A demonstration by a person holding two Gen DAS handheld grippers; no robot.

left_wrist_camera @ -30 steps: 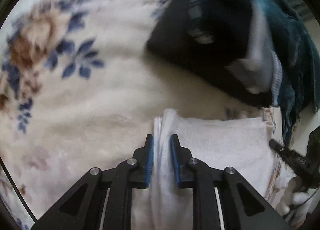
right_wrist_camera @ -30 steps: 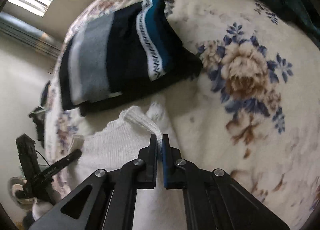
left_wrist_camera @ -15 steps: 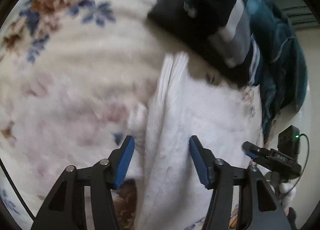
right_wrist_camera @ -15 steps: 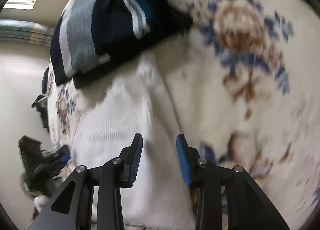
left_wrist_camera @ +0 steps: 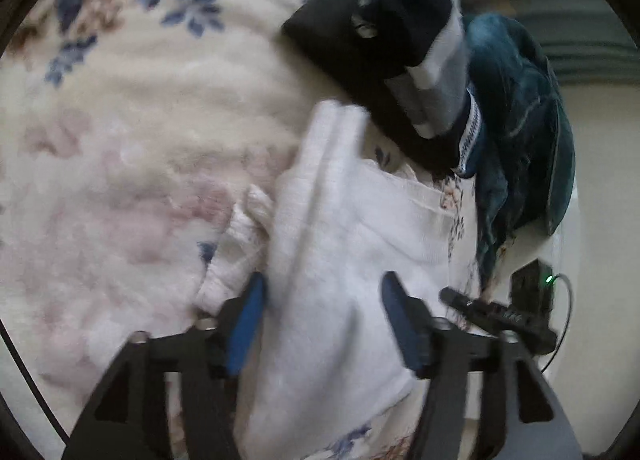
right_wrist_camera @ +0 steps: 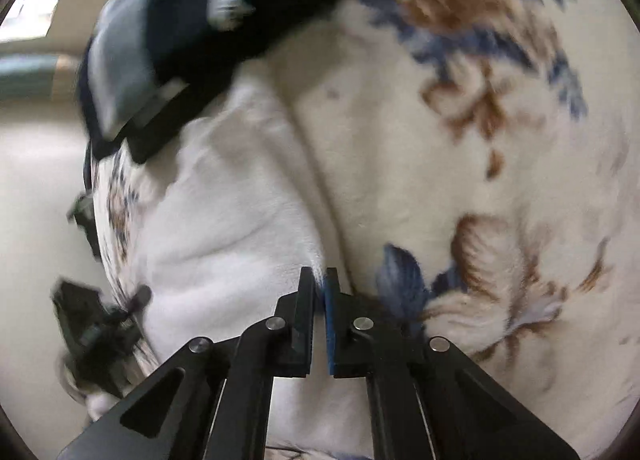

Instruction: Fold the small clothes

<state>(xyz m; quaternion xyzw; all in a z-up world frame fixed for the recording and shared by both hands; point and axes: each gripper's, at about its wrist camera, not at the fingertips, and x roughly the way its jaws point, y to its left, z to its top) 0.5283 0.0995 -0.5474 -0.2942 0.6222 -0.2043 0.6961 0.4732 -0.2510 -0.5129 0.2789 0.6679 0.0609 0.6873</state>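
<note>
While over white garment [left_wrist_camera: 332, 280], left gripper [left_wrist_camera: 322, 308] spread wide, empty | right gripper [right_wrist_camera: 319, 292] pinching its edge

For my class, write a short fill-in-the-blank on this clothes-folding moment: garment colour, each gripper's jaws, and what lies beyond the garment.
1. The garment being folded is ____ in colour.
2. The left gripper has its jaws ____ over the garment.
3. The right gripper has its jaws nearly ____ at the garment's edge.
4. Beyond the garment lies a folded dark ____ sweater on the floral blanket.

Missing words: white; open; shut; striped
</note>
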